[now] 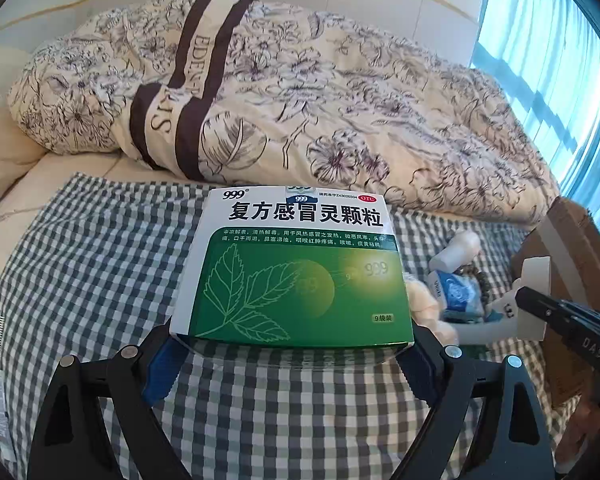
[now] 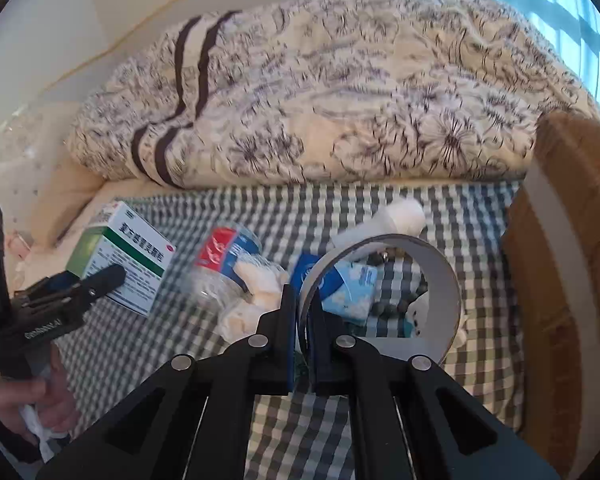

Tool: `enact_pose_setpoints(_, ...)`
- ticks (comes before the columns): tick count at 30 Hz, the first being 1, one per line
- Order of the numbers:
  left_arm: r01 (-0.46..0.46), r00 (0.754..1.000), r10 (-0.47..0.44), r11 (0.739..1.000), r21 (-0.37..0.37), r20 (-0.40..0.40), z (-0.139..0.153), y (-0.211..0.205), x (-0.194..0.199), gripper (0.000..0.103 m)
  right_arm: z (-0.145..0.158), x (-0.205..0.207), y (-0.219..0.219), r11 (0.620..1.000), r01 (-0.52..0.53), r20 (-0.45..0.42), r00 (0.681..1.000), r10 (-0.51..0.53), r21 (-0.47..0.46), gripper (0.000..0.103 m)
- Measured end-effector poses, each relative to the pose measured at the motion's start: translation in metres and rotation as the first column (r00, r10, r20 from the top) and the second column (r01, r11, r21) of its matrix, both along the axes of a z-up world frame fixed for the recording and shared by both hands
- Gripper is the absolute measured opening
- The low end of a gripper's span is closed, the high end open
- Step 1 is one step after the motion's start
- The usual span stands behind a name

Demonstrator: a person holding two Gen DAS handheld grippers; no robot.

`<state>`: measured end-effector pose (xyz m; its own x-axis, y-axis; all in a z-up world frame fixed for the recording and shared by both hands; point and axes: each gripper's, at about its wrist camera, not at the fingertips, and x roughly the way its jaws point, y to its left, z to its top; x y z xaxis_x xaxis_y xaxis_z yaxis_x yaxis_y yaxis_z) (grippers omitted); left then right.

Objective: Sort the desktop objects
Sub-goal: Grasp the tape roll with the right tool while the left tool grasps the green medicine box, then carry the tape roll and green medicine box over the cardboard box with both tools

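Checked grey-and-white cloth (image 1: 100,264) covers the work surface, laid on a bed with a floral quilt (image 1: 300,92) bunched behind it and a bright window to the right. Left gripper (image 1: 292,350) is clamped across the near end of the medicine box (image 1: 300,272); blue pads press both side edges, and the box's long axis runs straight forward from the jaws, printed face up, seemingly lifted slightly off the cloth. Box: white top band with black characters, green lower panel with leaf outline. Right gripper (image 2: 304,320) is closed on the wall of a white tape ring (image 2: 384,284), one finger inside the hoop and one outside, ring standing on edge. Remaining pile lies between the two grippers: clear plastic bag of cotton balls (image 2: 244,280), blue tissue packet (image 2: 348,284), dark bead bracelet (image 2: 396,304), white roll (image 2: 400,216). Cardboard box (image 2: 560,260) stands at the right edge, nearer the right gripper, and is likely the drop target for the ring. Judgement: both items secured, placement pending.
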<state>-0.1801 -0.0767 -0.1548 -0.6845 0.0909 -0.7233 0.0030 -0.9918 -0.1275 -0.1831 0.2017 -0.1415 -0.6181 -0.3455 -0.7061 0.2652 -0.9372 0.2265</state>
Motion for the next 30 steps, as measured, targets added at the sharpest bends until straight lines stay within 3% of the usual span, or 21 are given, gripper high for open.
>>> enact_pose_setpoints(30, 0.046, 0.975, -0.051, 0.999, -0.024, -0.215, 0.129, 0.042, 0.090, 0.092, 0.121, 0.095, 0.033, 0.999, 0.013, -0.202, 0.979, -0.021, -0.038, 0.004)
